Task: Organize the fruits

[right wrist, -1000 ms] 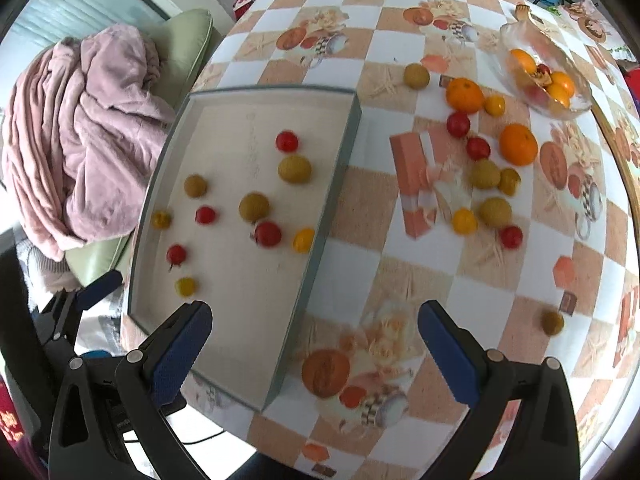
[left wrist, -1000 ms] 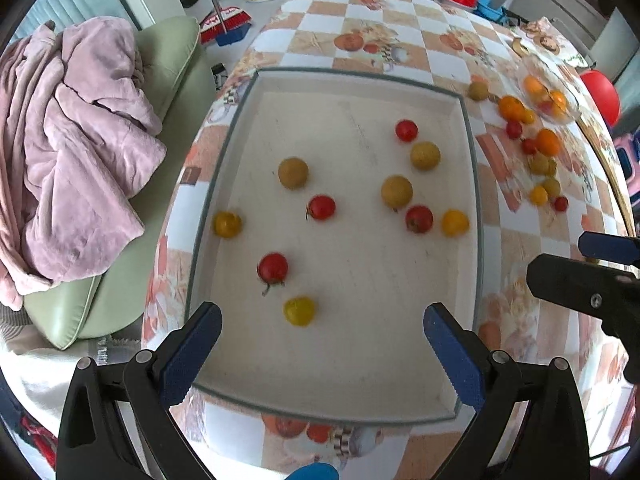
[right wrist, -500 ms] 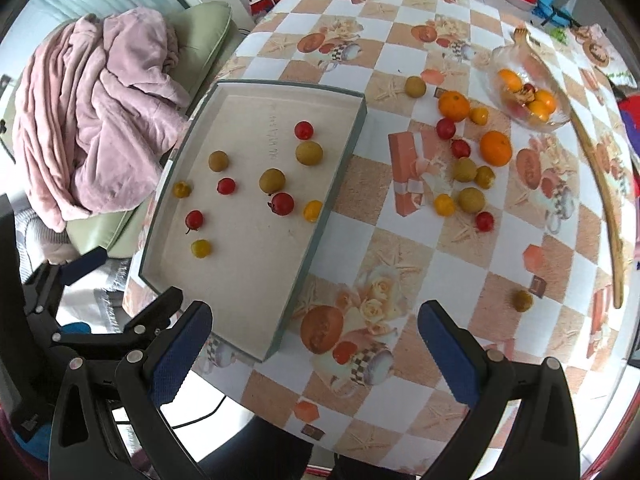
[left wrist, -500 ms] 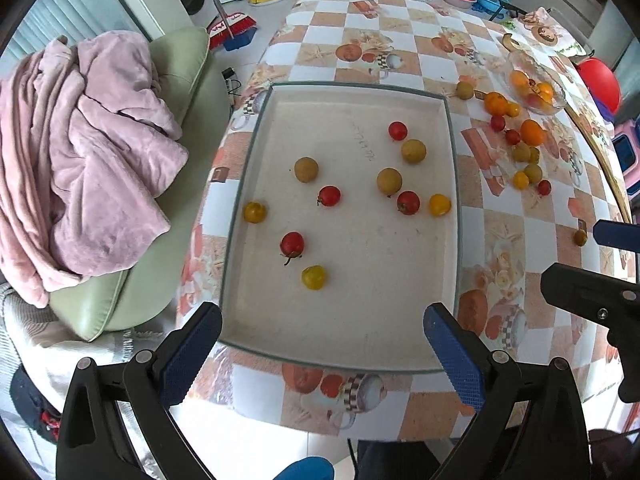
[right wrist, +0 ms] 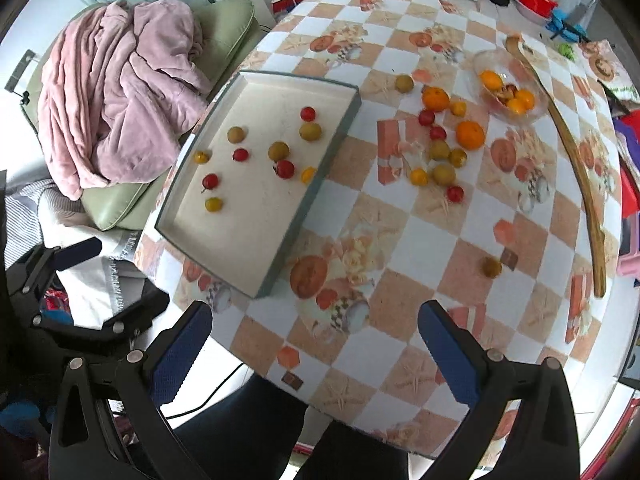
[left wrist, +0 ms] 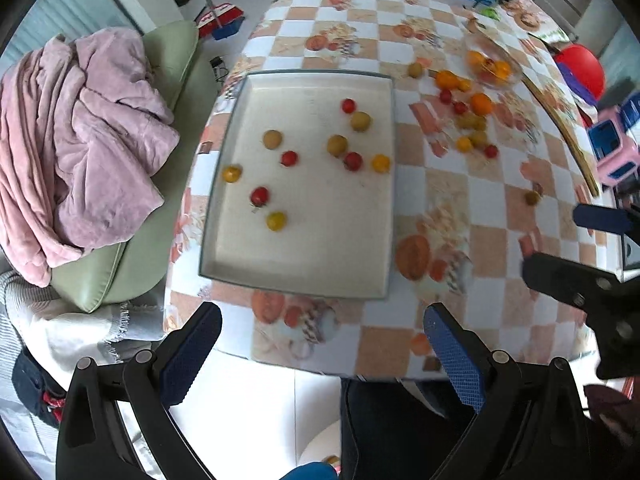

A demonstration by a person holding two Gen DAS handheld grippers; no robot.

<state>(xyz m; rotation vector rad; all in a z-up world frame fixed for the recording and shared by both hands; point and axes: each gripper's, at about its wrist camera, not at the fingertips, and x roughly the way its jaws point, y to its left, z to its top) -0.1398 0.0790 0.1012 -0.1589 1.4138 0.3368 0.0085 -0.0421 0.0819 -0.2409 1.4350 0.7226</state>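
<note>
A shallow cream tray with a grey rim sits on the left of the checked table and holds several small red, yellow and olive fruits, such as a red tomato. More fruits lie loose on the table to its right, among them an orange. A glass bowl with oranges stands at the far right. My left gripper and right gripper are both open and empty, held back beyond the table's near edge.
A lone olive fruit lies near the table's right side beside a long wooden stick. A green sofa with a pink blanket stands left of the table. The person's dark legs show below.
Both grippers have pulled back and up from the tray, so the whole table now shows. Nothing was taken hold of; the fruits have not moved.
</note>
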